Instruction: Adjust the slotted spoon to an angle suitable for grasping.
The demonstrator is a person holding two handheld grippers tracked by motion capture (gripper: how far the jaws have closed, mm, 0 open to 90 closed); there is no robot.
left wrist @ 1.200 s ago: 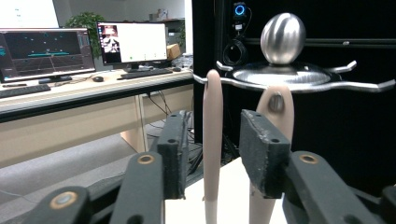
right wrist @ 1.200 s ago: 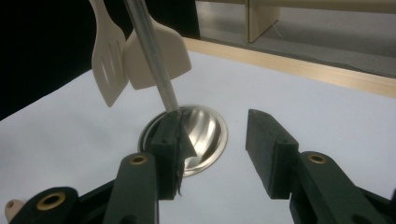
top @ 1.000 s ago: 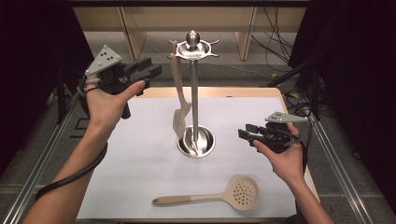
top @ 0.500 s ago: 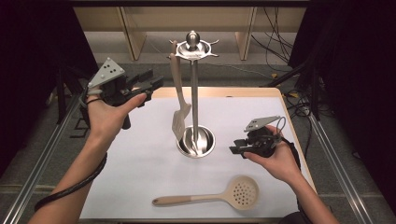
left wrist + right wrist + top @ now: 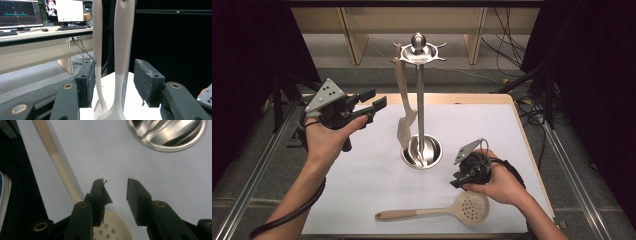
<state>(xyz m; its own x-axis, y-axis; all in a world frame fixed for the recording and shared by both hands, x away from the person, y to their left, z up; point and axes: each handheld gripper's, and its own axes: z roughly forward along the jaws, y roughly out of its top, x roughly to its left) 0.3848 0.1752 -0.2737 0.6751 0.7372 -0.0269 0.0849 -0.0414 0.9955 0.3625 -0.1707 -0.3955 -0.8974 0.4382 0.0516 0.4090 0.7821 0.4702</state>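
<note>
One spatula [image 5: 404,117] hung on stand [image 5: 420,100]; skimmer [image 5: 439,210] flat on table [image 5: 512,130], not yet gripped.

Right gripper [image 5: 115,185] jaws spread, empty, skimmer head just below them, handle off to left.

Left gripper [image 5: 113,75] jaws spread, spatula handle beyond gap, untouched.

Stand hooks hard to make out.
</note>
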